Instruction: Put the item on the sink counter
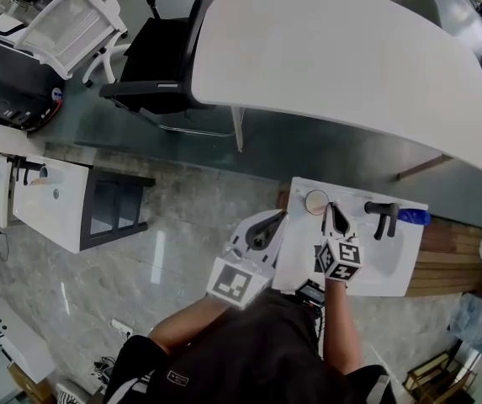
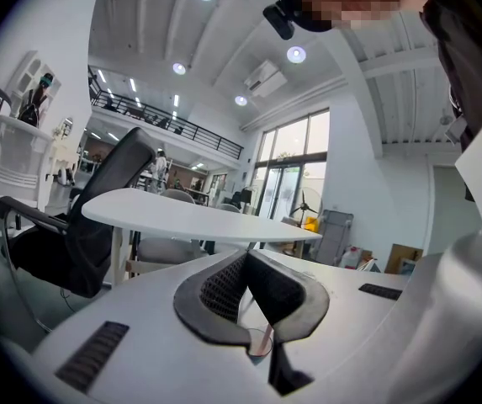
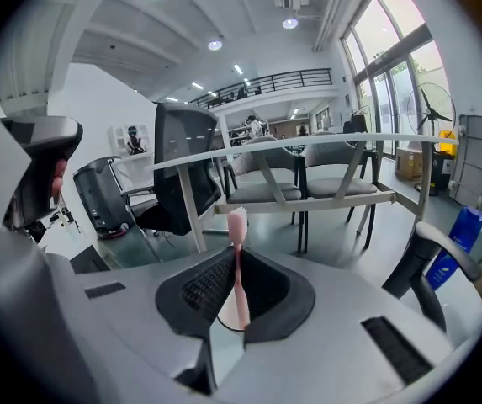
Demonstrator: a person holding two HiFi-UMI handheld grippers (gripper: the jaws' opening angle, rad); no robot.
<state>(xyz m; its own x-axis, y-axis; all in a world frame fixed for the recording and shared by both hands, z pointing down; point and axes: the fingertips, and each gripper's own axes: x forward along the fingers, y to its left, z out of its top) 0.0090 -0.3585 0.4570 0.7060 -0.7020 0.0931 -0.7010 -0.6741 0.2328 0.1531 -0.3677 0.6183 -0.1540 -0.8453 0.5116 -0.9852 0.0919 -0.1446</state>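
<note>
A pink toothbrush (image 3: 238,268) stands upright between the jaws of my right gripper (image 3: 236,255), bristles on top, and the gripper is shut on it. In the head view the right gripper (image 1: 336,217) hangs over the white sink counter (image 1: 301,269), next to a round cup (image 1: 316,202) at the counter's far left corner. A black faucet (image 1: 383,214) rises to its right. My left gripper (image 1: 267,224) hovers at the counter's left edge. Its dark pads (image 2: 224,289) meet at the tips. Low in the gap behind the tips I see a round rim and a thin pinkish stick, too small to identify.
A blue bottle (image 1: 414,217) lies past the faucet, and wooden planks (image 1: 447,259) lie right of the sink. A large white table (image 1: 341,57) and a black office chair (image 1: 163,66) stand beyond. A white cabinet (image 1: 51,204) is at the left.
</note>
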